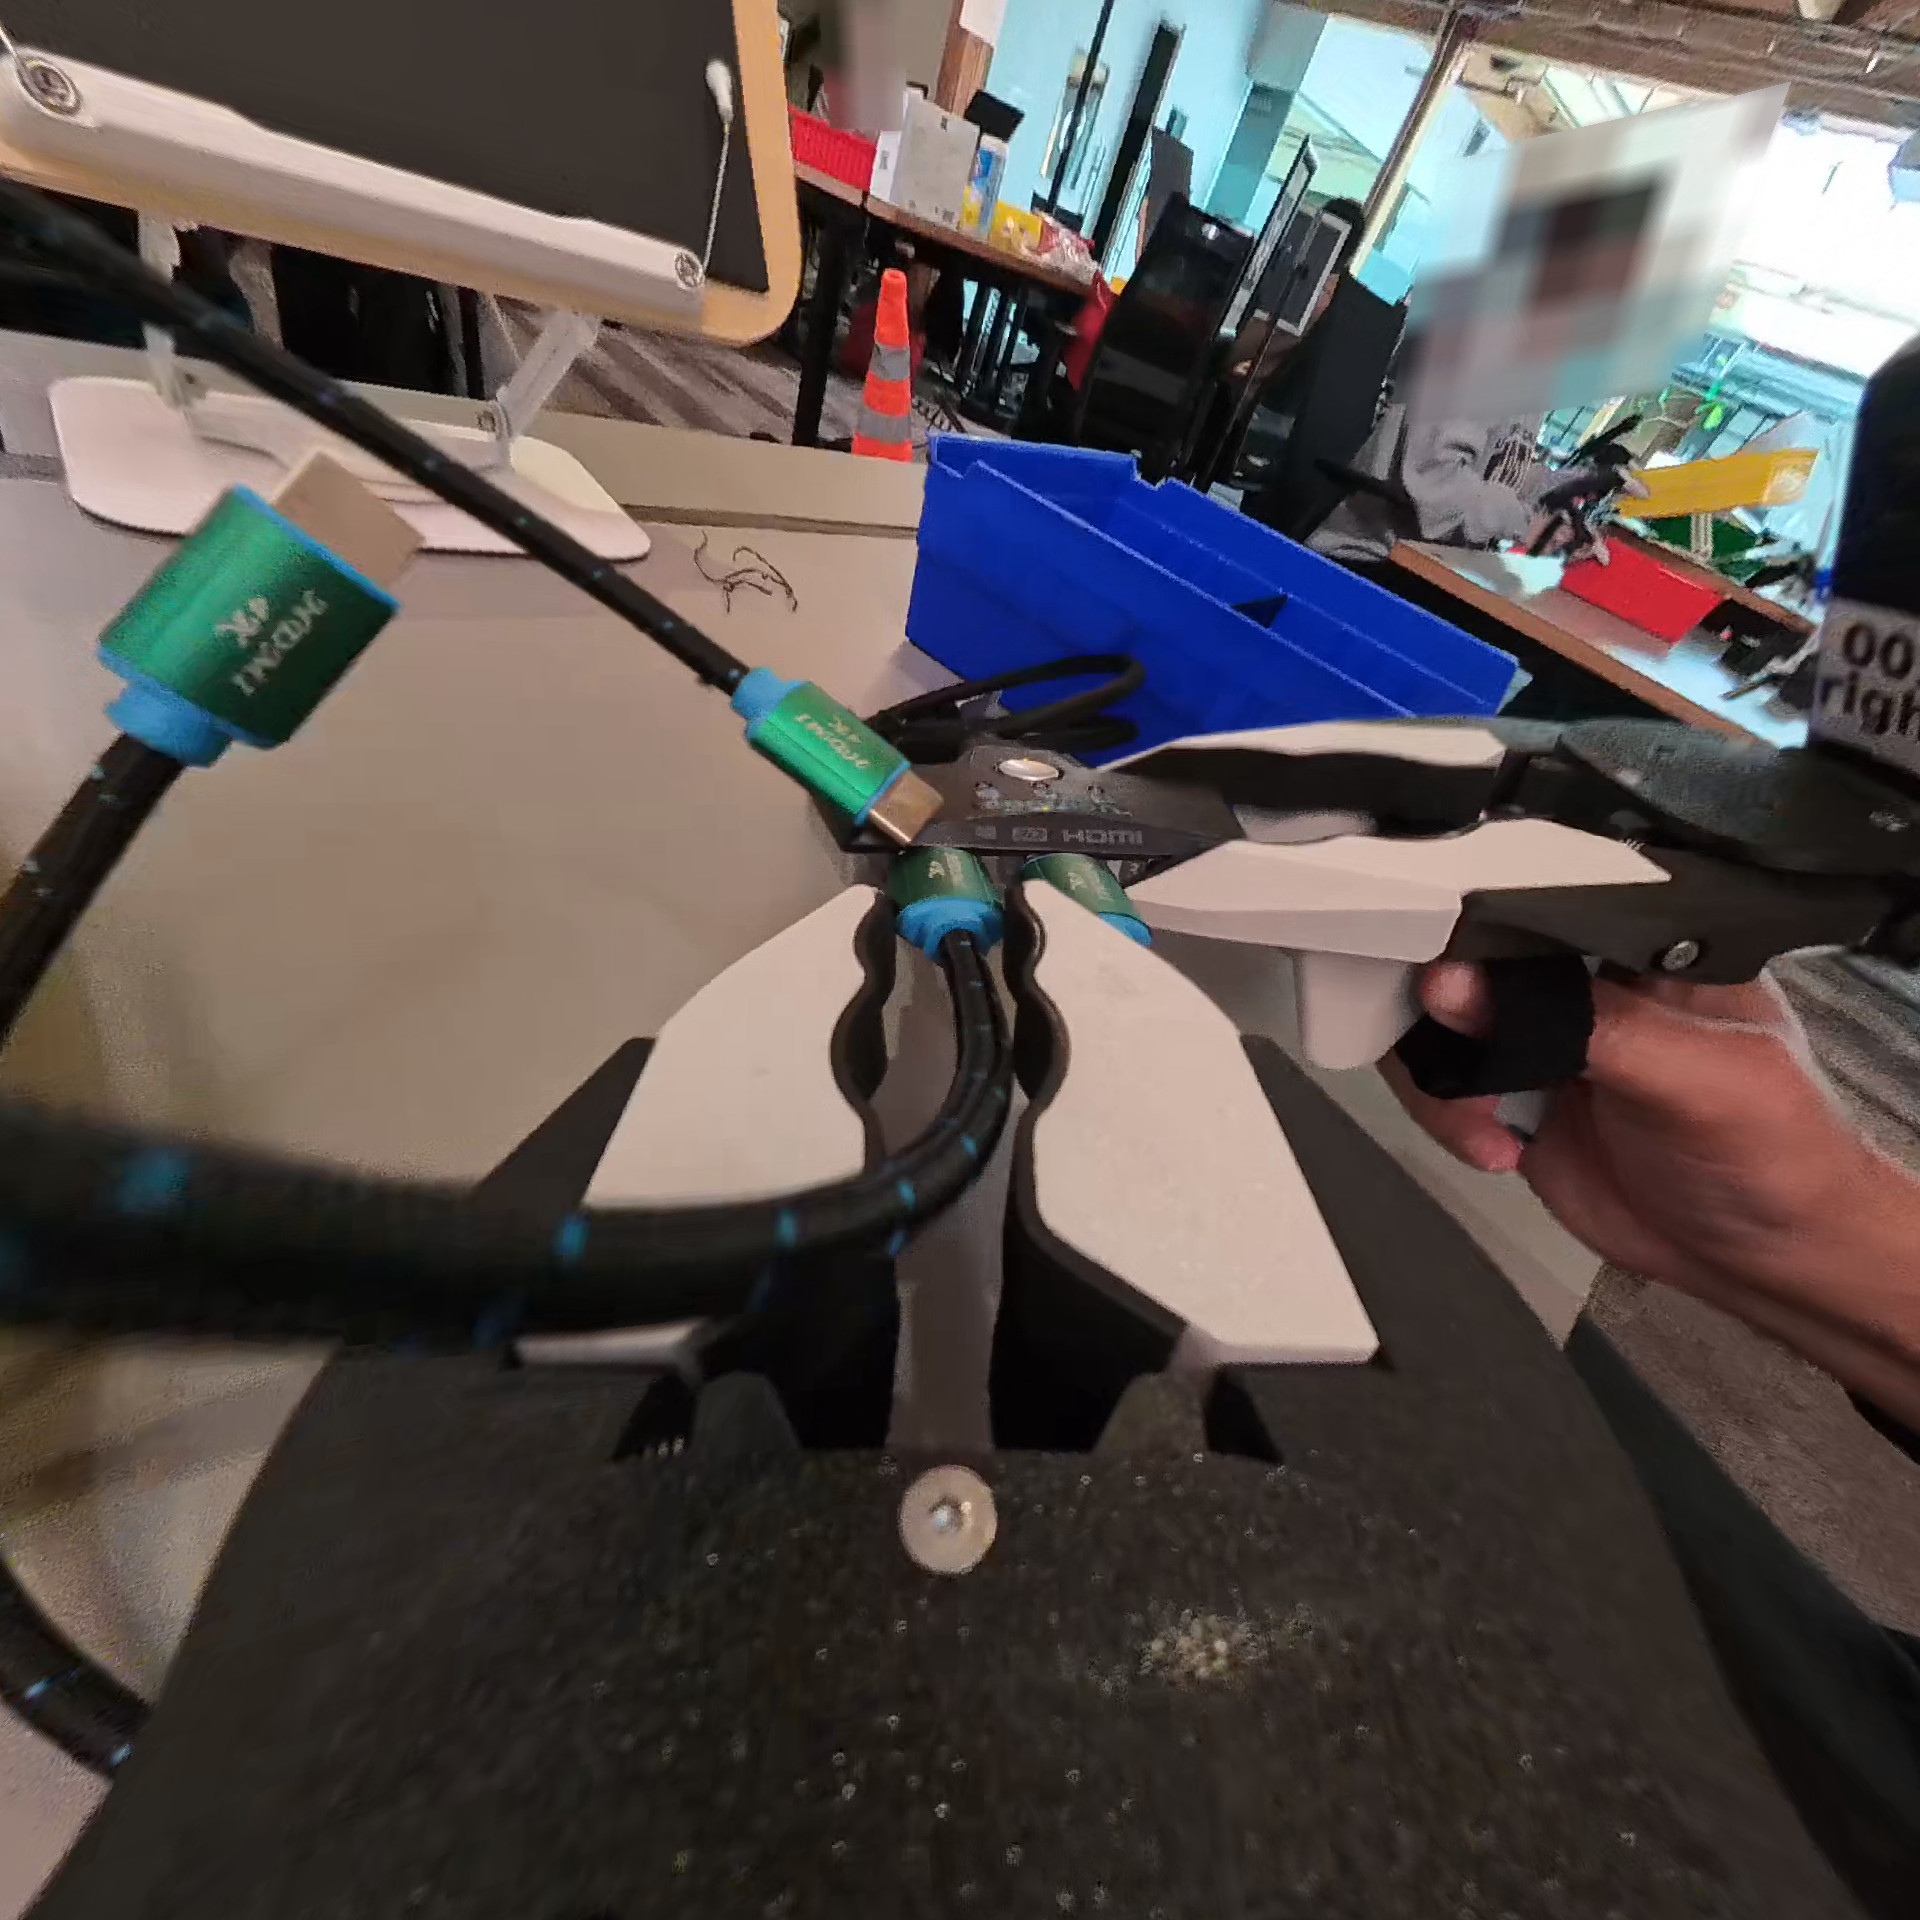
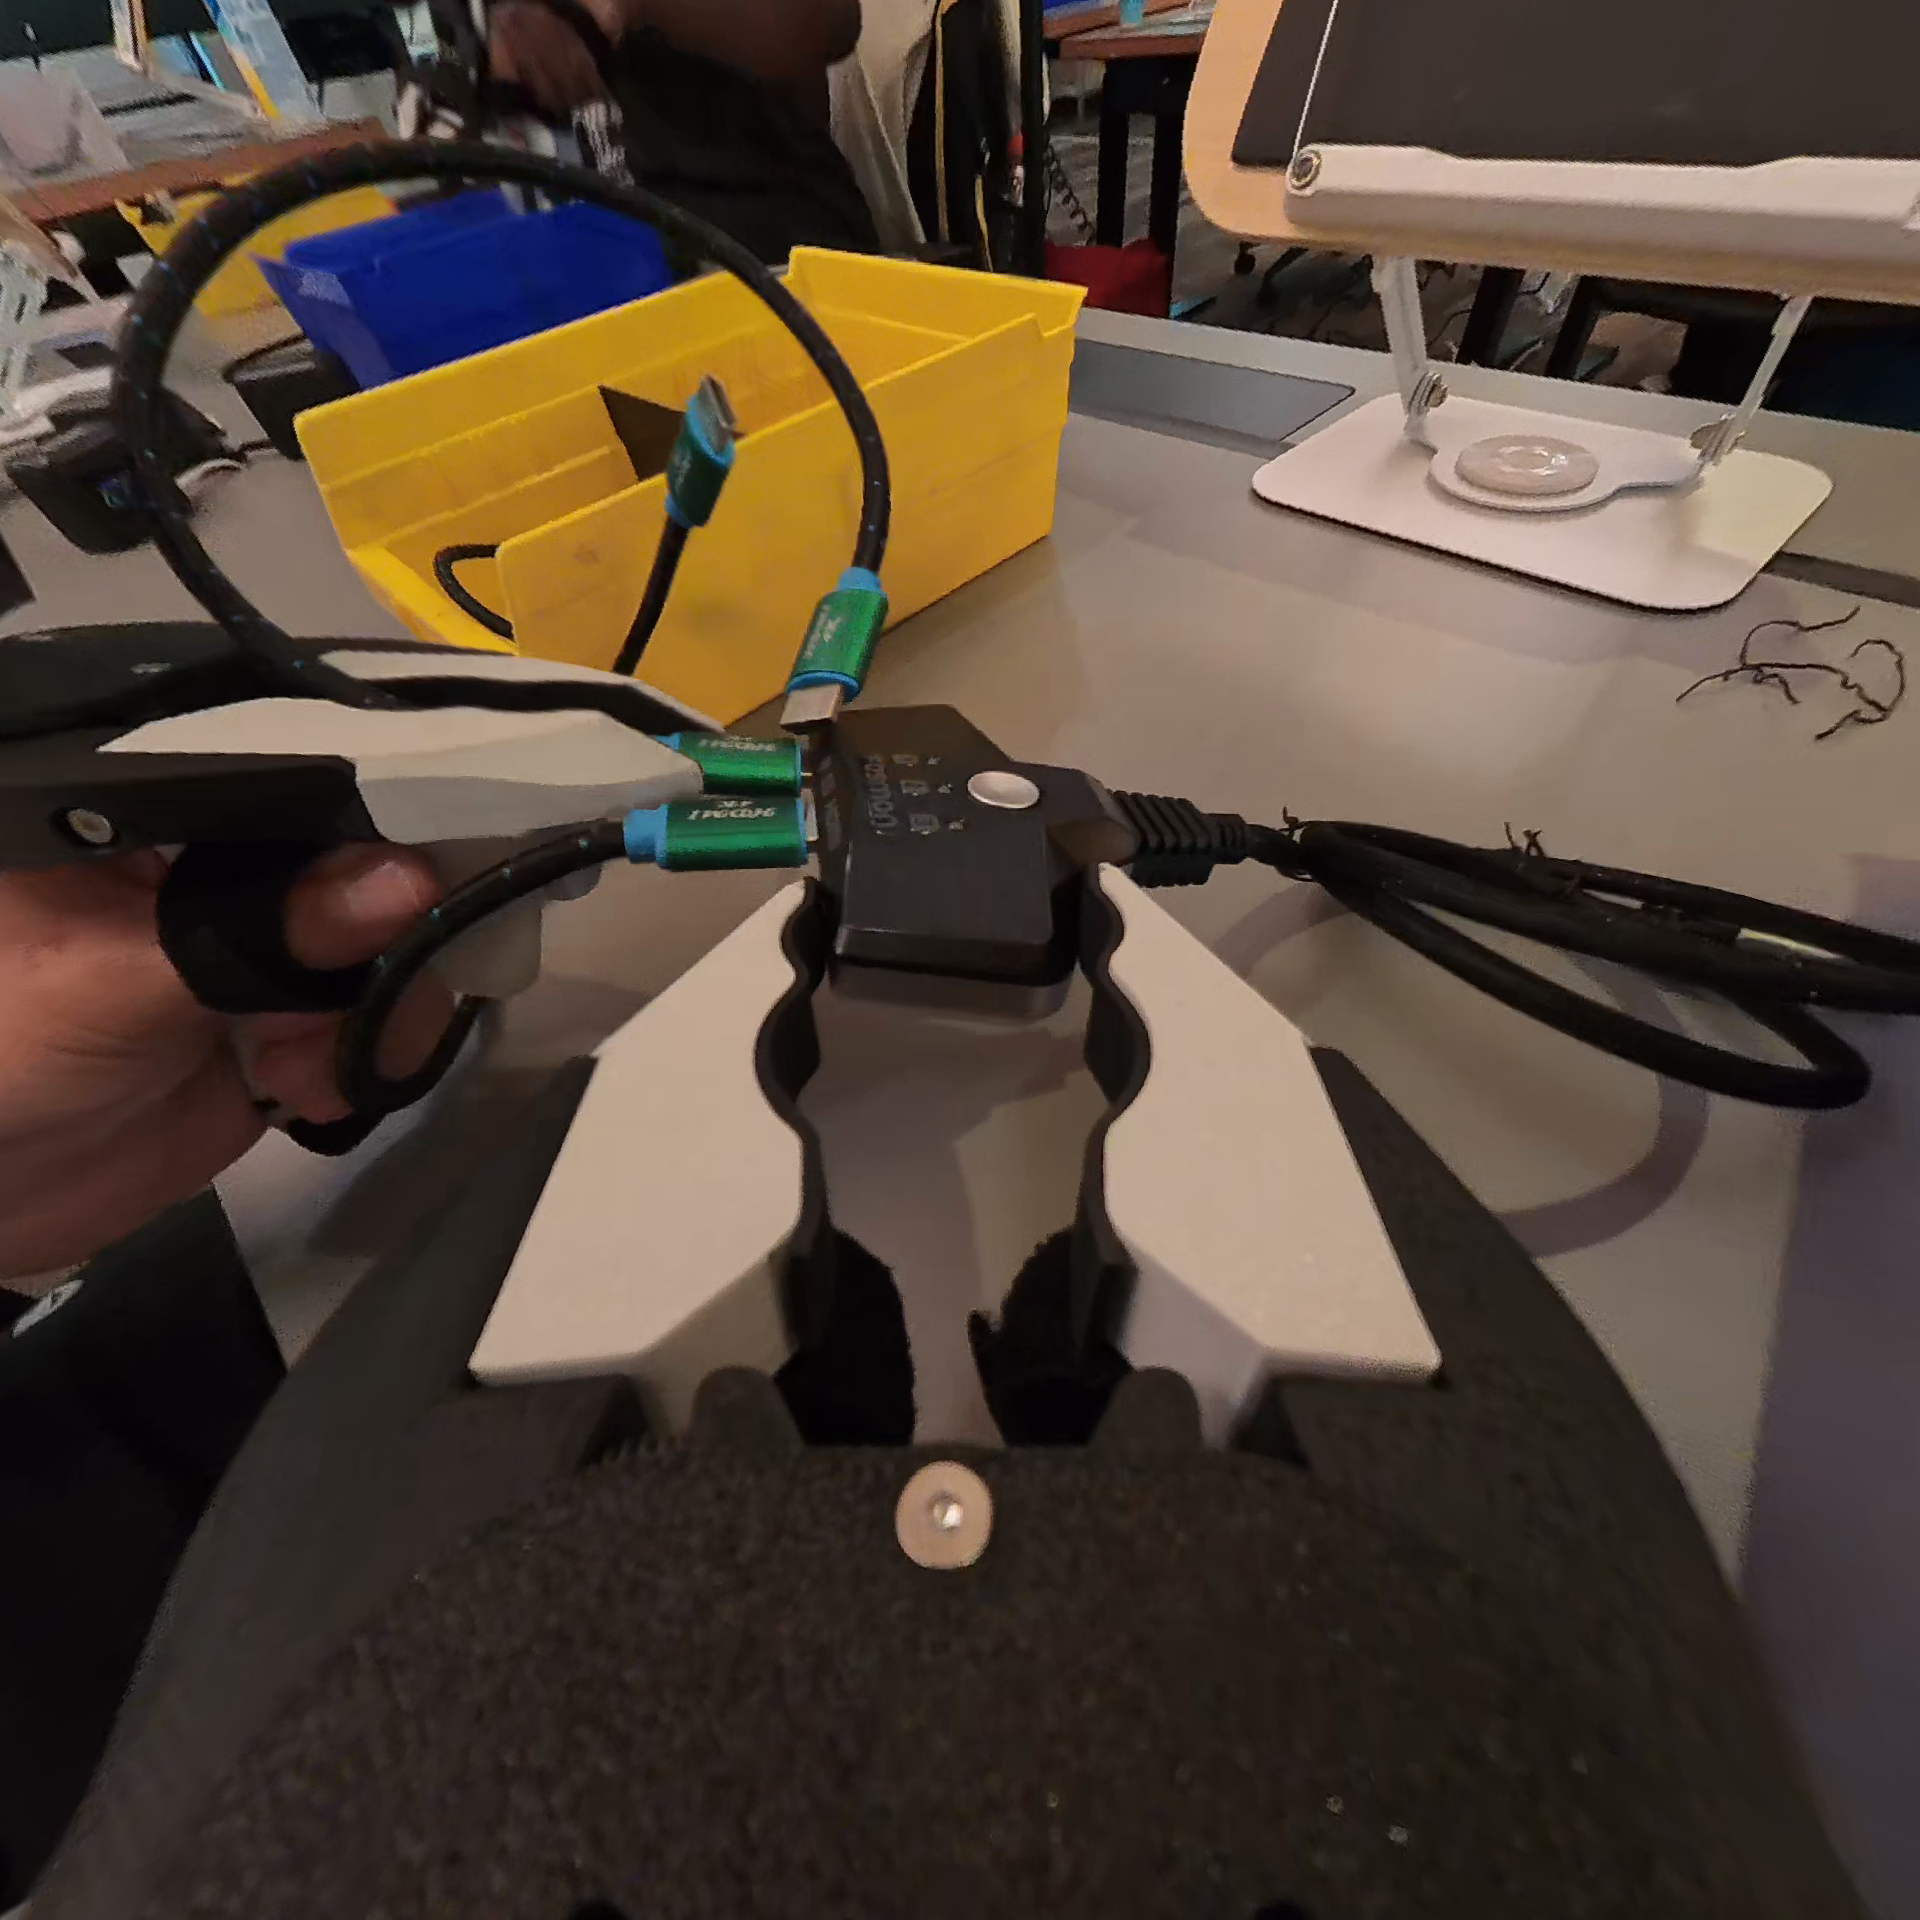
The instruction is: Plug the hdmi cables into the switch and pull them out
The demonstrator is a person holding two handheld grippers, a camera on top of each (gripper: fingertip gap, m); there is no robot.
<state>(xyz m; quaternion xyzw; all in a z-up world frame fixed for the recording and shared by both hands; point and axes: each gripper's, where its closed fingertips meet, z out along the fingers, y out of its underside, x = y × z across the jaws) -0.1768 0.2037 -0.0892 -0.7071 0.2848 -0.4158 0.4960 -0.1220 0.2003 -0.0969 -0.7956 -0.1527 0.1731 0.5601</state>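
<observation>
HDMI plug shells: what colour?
Green plug shells with blue collars; clearest in the right wrist view.

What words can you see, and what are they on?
I don't copy writing; here is what bears it.
On the black switch: white print on top.
On the green plugs: pale print along each shell.
On the right gripper: a label, cut off by the edge.
</observation>
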